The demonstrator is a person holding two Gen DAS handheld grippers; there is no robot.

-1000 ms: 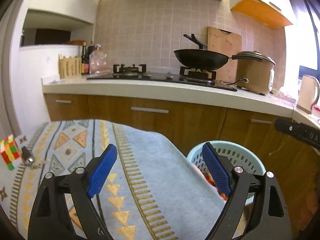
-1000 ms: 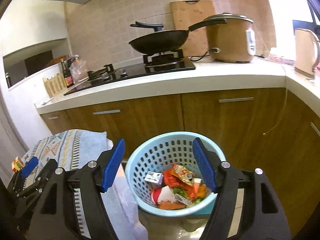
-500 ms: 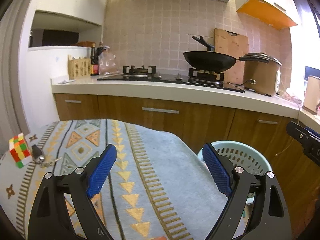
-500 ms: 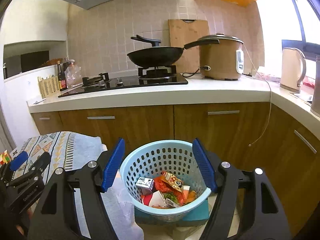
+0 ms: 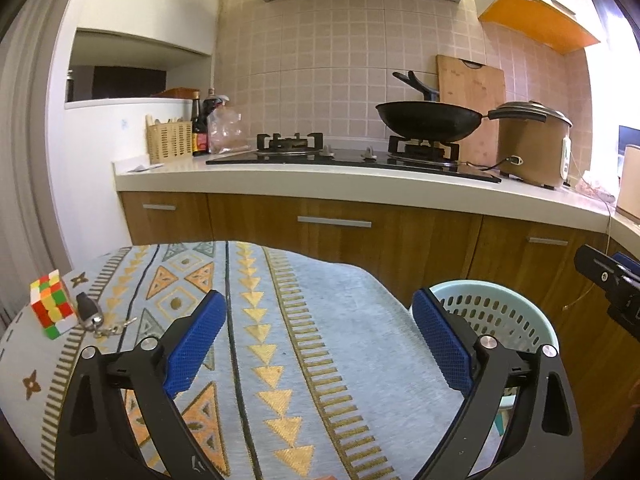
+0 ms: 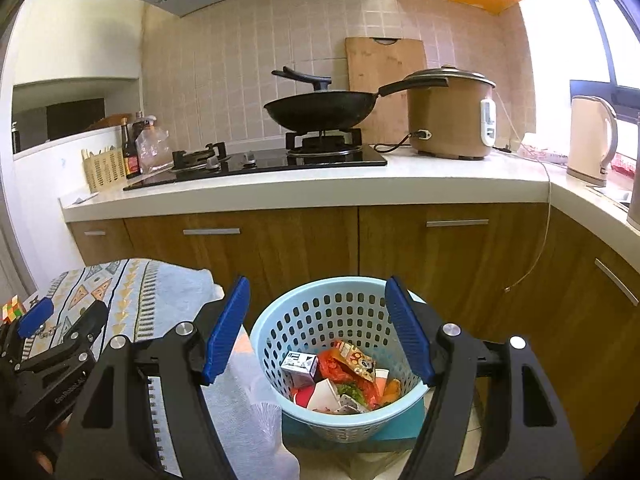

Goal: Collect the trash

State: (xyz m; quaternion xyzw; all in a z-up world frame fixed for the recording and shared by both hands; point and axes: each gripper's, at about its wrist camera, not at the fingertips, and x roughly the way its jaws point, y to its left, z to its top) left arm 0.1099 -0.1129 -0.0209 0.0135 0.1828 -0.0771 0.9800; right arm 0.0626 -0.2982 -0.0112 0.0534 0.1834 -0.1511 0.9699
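The main risk, as I judge it, is a wrong pick. The only loose things on the cloth (image 5: 344,320) are a cube (image 5: 51,306) and a key fob (image 5: 89,312) at about 9 o'clock in the left view, and neither looks like trash. If the left gripper (image 5: 316,340) swings that way and closes, it would bin something that should stay. No wrapper or scrap shows on the visible part of the cloth, though the near edge is hidden behind the gripper bodies, so a piece may lie there unseen.

A second risk is the basket (image 6: 304,320) itself. It is light plastic and sits on a teal block, at the cloth's edge, at about 6 o'clock in the right view. A knock from the right gripper (image 6: 316,332) could tip it off the block and spill the trash (image 6: 340,380). The draped cloth could also catch on a finger and drag the cube and fob along.

The left gripper is spread wide, with nothing between its blue pads (image 5: 196,344). It hangs above the cloth, touching nothing that I can see.

The right gripper is also spread wide and empty. Its pads frame the basket's mouth from above, apart from the rim.

The trash lies in the basket's bottom: a small carton, an orange wrapper, cups and scraps. The basket is about a third full. Judging from this, the collecting looks near done or done.
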